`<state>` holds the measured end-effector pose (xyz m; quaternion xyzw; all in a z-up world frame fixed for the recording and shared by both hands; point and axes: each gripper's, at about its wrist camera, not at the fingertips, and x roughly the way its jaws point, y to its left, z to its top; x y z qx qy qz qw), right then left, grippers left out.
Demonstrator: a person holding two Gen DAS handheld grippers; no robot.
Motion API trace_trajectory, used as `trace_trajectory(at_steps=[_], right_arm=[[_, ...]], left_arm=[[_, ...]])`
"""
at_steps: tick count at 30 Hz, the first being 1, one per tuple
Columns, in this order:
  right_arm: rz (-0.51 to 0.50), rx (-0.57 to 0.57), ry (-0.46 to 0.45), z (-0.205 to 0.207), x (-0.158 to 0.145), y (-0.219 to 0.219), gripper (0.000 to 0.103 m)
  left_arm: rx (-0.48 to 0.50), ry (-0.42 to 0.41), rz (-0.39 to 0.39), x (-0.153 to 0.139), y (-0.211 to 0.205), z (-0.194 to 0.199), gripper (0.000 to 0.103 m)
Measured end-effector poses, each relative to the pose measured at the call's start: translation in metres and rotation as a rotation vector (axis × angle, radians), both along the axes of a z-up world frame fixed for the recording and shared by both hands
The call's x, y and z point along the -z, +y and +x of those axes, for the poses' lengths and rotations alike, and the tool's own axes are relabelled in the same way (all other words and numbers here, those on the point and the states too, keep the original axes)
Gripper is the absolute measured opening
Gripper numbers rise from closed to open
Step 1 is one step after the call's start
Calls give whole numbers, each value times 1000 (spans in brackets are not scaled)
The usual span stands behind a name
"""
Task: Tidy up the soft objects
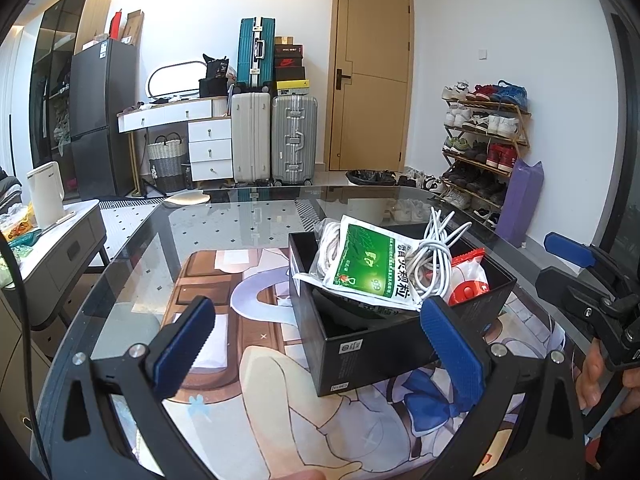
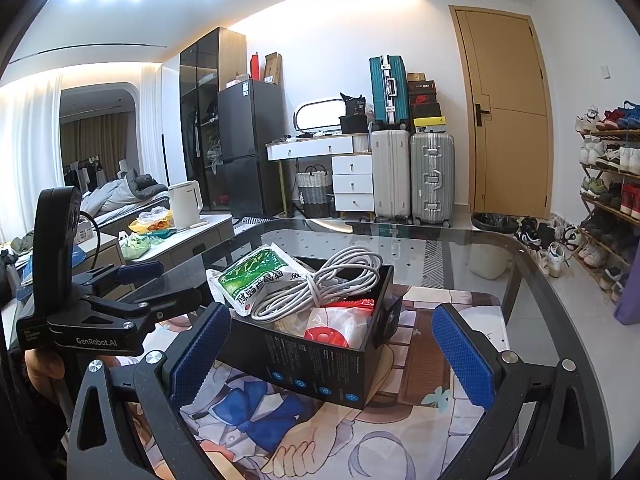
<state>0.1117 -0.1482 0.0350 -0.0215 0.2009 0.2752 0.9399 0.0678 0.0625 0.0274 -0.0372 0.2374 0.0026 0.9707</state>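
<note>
Both of my grippers are held spread wide with nothing between the blue ribbed pads: my left gripper [image 1: 320, 344] hangs just in front of the black open-topped cardboard box [image 1: 384, 344], and my right gripper [image 2: 332, 356] frames the same box from its other side, touching nothing. The box stands on the illustrated cartoon-print mat [image 1: 248, 364] that covers the near part of the dark glass-topped table [image 1: 248, 216]. Piled inside it are the soft things: a green-and-white printed medicine sachet [image 1: 372, 264] leaning across the top, a coiled white cable [image 1: 432, 264] just beside it, and a clear plastic pouch with a red round cap [image 1: 468, 284] at the corner nearest my right gripper. A loop of white cord [image 1: 330, 240] shows behind the sachet, partly hidden. From the right wrist view the cable lies on top, overlapping the sachet's edge.
</note>
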Motion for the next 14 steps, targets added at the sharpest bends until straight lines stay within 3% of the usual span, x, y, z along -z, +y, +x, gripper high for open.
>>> trace_trajectory(at_steps=[14], right_arm=[[-1, -1, 0, 0, 0, 0, 102]], left_arm=[[0, -4, 3, -1, 0, 0, 103]])
